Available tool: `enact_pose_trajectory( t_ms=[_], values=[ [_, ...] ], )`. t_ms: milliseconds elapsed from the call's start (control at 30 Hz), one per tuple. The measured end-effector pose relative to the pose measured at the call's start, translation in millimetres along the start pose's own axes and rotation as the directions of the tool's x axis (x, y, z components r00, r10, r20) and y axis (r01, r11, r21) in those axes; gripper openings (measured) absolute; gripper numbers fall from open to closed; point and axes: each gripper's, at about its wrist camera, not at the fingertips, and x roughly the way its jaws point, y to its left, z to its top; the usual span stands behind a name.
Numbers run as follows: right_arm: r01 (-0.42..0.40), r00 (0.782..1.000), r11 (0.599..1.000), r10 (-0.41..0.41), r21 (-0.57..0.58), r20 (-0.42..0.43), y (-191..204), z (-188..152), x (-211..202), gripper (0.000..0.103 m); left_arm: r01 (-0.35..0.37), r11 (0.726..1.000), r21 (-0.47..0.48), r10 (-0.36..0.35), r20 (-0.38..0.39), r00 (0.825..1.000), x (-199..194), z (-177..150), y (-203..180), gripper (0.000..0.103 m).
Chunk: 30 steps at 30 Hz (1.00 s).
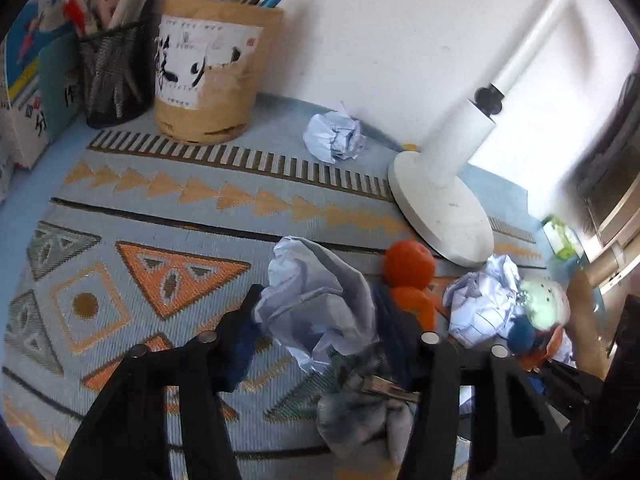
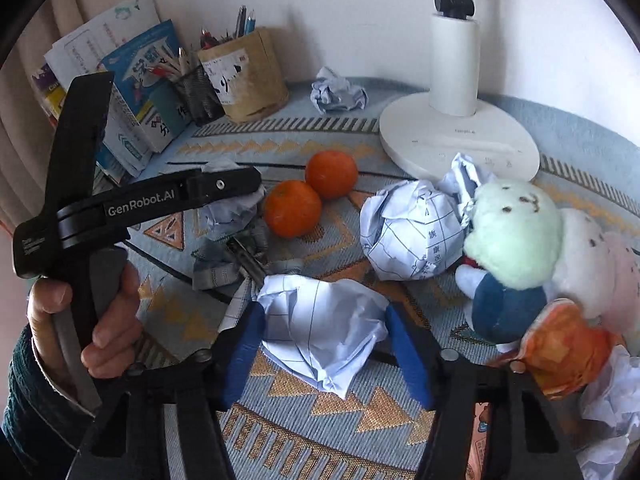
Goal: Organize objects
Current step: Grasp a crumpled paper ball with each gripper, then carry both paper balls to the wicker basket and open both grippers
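Observation:
My left gripper (image 1: 318,332) has its blue pads against both sides of a crumpled sheet of pale lined paper (image 1: 316,304) on the patterned mat. The right wrist view shows that gripper from the side, held by a hand (image 2: 108,320), with the paper (image 2: 228,208) at its tip. My right gripper (image 2: 326,344) is shut on a second crumpled paper (image 2: 324,328), its pads pressing into both flanks. Two oranges (image 2: 332,174) (image 2: 292,208) lie between the two papers. A larger paper ball (image 2: 412,232) rests beside a plush toy (image 2: 516,240).
A white lamp base (image 2: 460,140) stands at the back right, with another paper ball (image 2: 338,92) beside it. A tan pen pot (image 1: 212,76), a black mesh pen cup (image 1: 116,76) and leaning books (image 2: 132,92) fill the back left. A grey cloth with a metal clip (image 1: 360,412) lies near.

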Motion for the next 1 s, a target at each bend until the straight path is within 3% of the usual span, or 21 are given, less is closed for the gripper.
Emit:
enact_pose_trajectory(
  t_ms=[100, 267, 400, 500, 567, 600, 700, 800, 900, 1000],
  values=[
    [-0.04, 0.999, 0.999, 0.04, 0.009, 0.031, 3, -3, -12, 0.057, -0.047, 0.998, 0.045, 0.045, 0.04, 0.998, -17, -6, -13, 0.05],
    [-0.064, 0.988, 0.998, 0.062, 0.005, 0.141, 3, -16, -71, 0.057, -0.03, 0.997, 0.07, 0.022, 0.117, 0.993, -65, -17, -45, 0.05],
    [-0.05, 0.973, 0.996, 0.031, 0.075, 0.23, -28, -44, -135, 0.057, 0.049, 0.99, 0.13, -0.071, 0.177, 0.982, -105, -34, -105, 0.05],
    [0.001, 0.95, 0.977, -0.068, 0.214, 0.306, -75, -68, -191, 0.057, 0.146, 0.973, 0.179, -0.181, 0.2, 0.963, -118, -41, -168, 0.05],
    [0.028, 0.93, 0.953, -0.136, 0.303, 0.342, -110, -81, -231, 0.057, 0.209, 0.952, 0.225, -0.255, 0.197, 0.947, -122, -44, -215, 0.05],
    [0.049, 0.918, 0.94, -0.176, 0.338, 0.356, -126, -85, -248, 0.057, 0.266, 0.928, 0.26, -0.317, 0.181, 0.931, -122, -47, -248, 0.05],
    [0.131, 0.859, 0.878, -0.332, 0.46, 0.389, -171, -105, -311, 0.057, 0.371, 0.872, 0.32, -0.425, 0.117, 0.898, -110, -58, -319, 0.05],
    [0.202, 0.803, 0.784, -0.476, 0.588, 0.359, -218, -130, -351, 0.058, 0.39, 0.849, 0.357, -0.435, 0.051, 0.899, -84, -73, -371, 0.05],
    [0.211, 0.809, 0.728, -0.505, 0.653, 0.301, -256, -148, -359, 0.058, 0.407, 0.839, 0.36, -0.435, -0.004, 0.9, -56, -80, -405, 0.05],
    [0.204, 0.813, 0.709, -0.507, 0.675, 0.286, -283, -154, -359, 0.059, 0.379, 0.844, 0.38, -0.408, -0.005, 0.913, -40, -81, -427, 0.055]
  ],
)
